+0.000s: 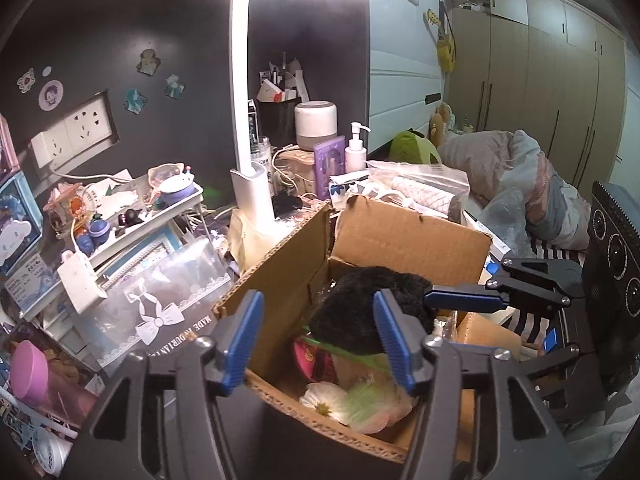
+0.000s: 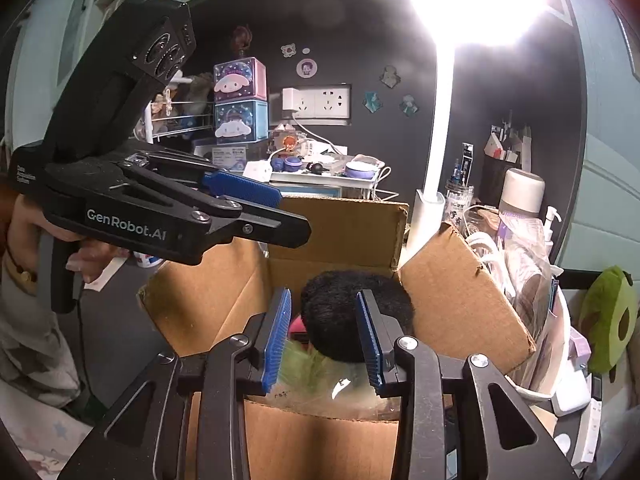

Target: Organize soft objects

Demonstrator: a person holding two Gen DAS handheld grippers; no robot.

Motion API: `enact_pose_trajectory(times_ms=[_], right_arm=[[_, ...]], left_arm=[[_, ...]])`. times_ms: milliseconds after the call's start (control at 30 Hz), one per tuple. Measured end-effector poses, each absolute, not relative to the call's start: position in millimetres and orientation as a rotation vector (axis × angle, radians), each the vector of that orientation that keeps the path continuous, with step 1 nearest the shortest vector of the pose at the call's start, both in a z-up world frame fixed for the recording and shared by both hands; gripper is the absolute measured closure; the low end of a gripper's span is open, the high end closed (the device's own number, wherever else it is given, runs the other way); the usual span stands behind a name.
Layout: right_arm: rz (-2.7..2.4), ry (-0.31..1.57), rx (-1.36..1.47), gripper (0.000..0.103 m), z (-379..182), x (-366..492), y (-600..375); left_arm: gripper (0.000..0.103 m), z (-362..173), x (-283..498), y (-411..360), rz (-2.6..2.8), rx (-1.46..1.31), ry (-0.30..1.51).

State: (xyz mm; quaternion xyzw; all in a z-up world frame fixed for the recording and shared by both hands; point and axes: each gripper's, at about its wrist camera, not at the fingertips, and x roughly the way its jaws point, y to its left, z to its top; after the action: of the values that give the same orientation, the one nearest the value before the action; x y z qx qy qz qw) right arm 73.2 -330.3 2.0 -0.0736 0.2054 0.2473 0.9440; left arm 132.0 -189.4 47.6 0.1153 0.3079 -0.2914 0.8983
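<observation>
An open cardboard box stands on the cluttered desk; it also shows in the right wrist view. A black fuzzy soft object lies on top of its contents, also in the right wrist view. Beneath it lie a white fabric flower, a pale green soft item and a pink packet. My left gripper is open and empty over the box's near edge. My right gripper is open and empty just above the black object; it reaches in from the right in the left wrist view.
A white desk lamp stands behind the box. A white shelf tray with figurines and a clear case sit to the left. Bottles, a white humidifier and plastic bags crowd the back. A bed with a quilt lies right.
</observation>
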Motion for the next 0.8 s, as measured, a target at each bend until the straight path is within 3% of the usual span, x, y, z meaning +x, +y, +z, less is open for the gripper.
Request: enact_pose_trajectory(times_ms=[167, 300, 467, 700, 800], right_arm=[[0.5, 0.426, -0.152, 0.072, 2, 76, -328], [0.511, 0.419, -0.157, 0.051, 7, 76, -326], [0.545, 0.387, -0.173, 0.039, 21, 76, -321], [0.582, 0.301, -0.158, 0.013, 41, 78, -319], [0.616, 0.256, -0.132, 0.012, 48, 79, -320]], left_arm=[[0.029, 51, 129, -178, -0.59, 0.215, 0.62], [0.015, 60, 120, -163, -0.571, 0.175, 0.582], [0.001, 69, 100, -139, -0.498, 0.132, 0.515], [0.001, 71, 72, -103, -0.331, 0.071, 0.453], [0.001, 68, 63, -88, -0.253, 0.05, 0.445]])
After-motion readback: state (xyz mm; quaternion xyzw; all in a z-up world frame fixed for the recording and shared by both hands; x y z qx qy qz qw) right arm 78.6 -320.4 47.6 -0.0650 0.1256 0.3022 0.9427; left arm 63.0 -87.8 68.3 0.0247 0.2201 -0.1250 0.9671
